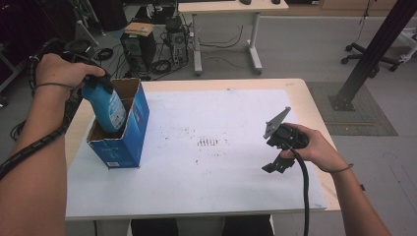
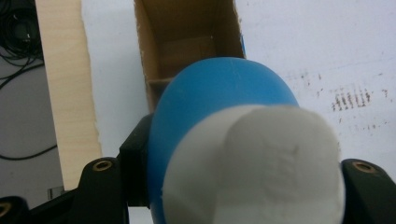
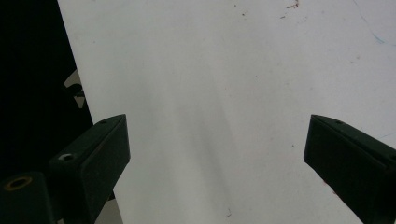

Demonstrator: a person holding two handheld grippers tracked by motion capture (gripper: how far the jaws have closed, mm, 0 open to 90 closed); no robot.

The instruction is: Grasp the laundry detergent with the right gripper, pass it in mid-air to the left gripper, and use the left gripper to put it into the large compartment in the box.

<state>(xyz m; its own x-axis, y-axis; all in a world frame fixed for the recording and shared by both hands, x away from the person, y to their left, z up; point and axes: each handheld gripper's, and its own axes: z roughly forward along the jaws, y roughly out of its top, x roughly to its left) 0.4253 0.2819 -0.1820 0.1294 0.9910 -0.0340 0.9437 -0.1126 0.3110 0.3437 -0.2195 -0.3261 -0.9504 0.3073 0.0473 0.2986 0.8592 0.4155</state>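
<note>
A: What's the left gripper (image 1: 91,81) carrying?

B: A smooth, rounded blue plastic bottle (image 1: 109,109) with a white cap (image 2: 254,168); the black fingers (image 2: 100,179) are clamped on either side of it, just below the cap. The bottle tilts, and its lower end is inside the open top of the box (image 1: 129,140).

A: What sort of box?

B: A tall, rectangular cardboard one, glossy blue outside, plain brown inside, flaps up. It stands at about nine o'clock on the desk (image 1: 300,96), near the left edge.

A: And the desk itself?

B: Pale wood, covered with a matte white sheet (image 1: 216,182) with small dark specks at its centre.

A: The right gripper (image 1: 278,164)?

B: At about three o'clock, low over the sheet, its blocky black fingers (image 3: 105,147) spread wide with only bare white sheet between them.
</note>
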